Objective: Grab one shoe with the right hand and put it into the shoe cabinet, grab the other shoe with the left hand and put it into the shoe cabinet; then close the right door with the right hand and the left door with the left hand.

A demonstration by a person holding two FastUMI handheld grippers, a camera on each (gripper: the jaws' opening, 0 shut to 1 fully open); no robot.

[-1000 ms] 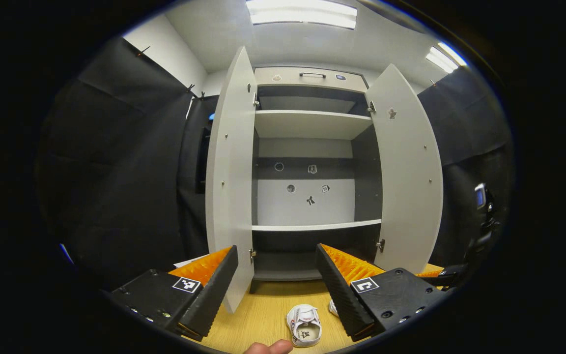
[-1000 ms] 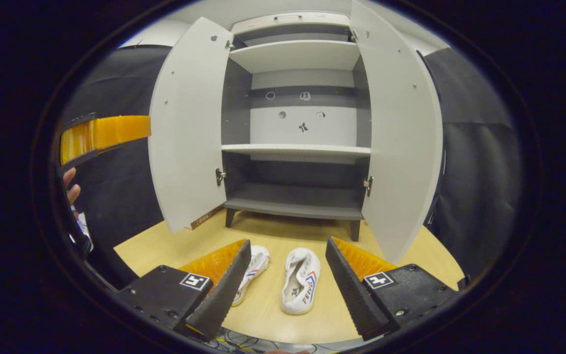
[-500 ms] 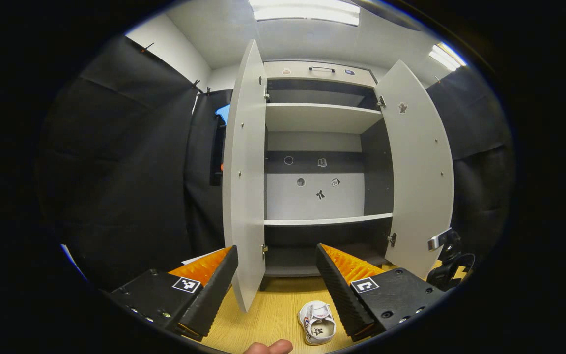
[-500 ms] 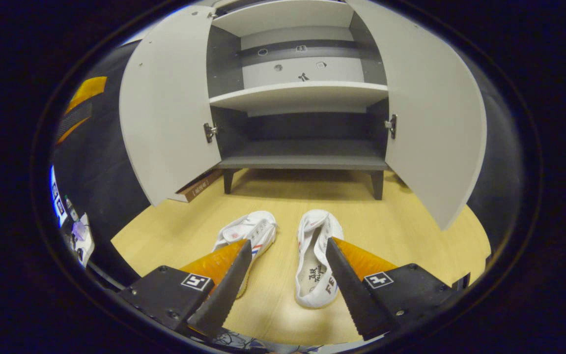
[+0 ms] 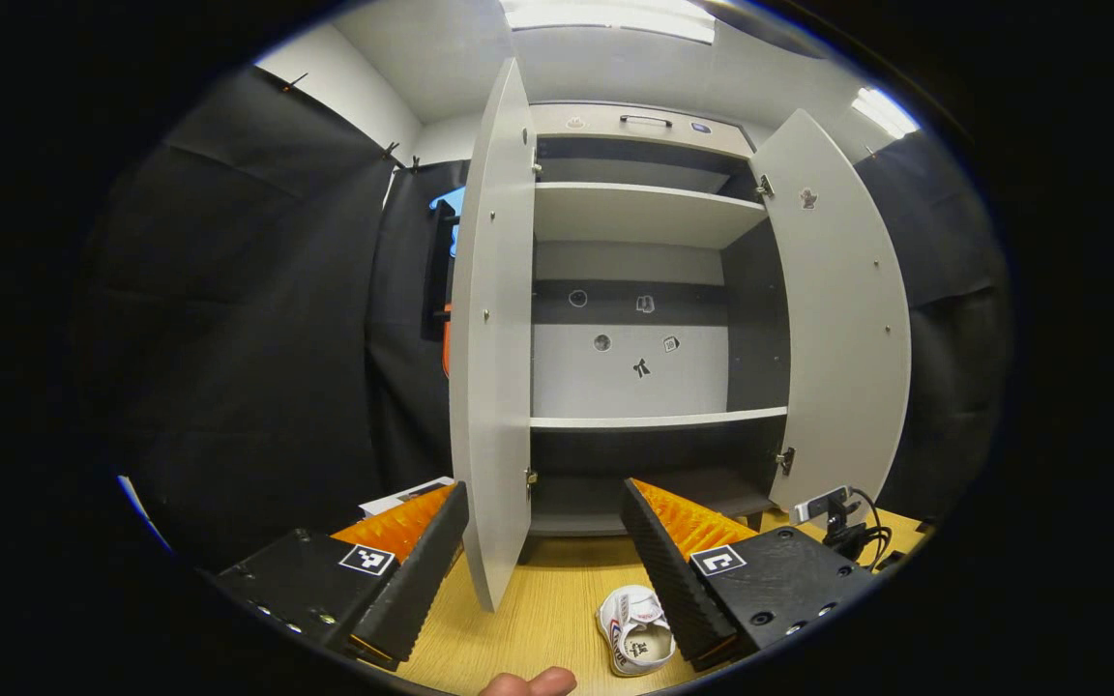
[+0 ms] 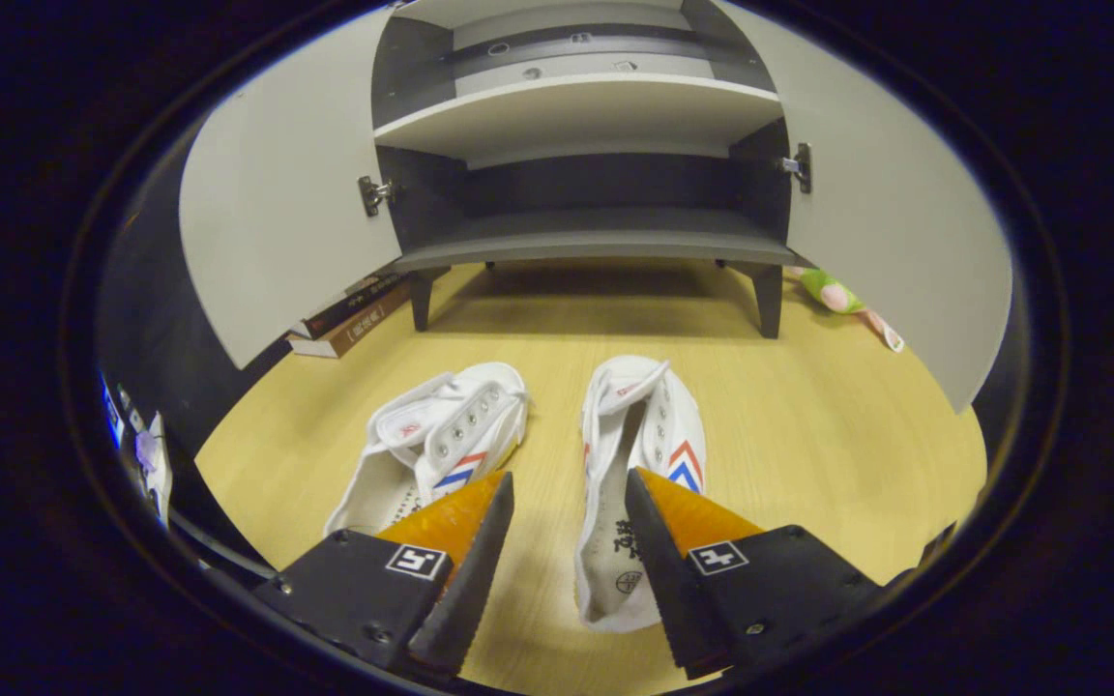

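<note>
Two white shoes with red and blue stripes lie side by side on the wooden floor in front of the shoe cabinet (image 6: 596, 242). In the right gripper view my right gripper (image 6: 567, 478) hangs open low over the right shoe (image 6: 659, 425); that shoe's heel opening sits between the fingers, which do not press on it. The left shoe (image 6: 451, 430) lies just left of that gripper. Both doors stand wide open, the left door (image 6: 277, 213) and the right door (image 6: 895, 222). My left gripper (image 5: 545, 486) is open and empty, held higher, with one shoe (image 5: 636, 633) below its right finger.
Books (image 6: 349, 314) lie on the floor under the left door. A green soft toy (image 6: 833, 290) lies by the cabinet's right leg. A small camera with cables (image 5: 833, 507) sits on the floor at the right. The left door's edge (image 5: 489, 338) juts toward my left gripper.
My right gripper has dropped and moved forward onto the shoes, and its fingers have narrowed a little. The left gripper has drifted slightly left and stays open.
</note>
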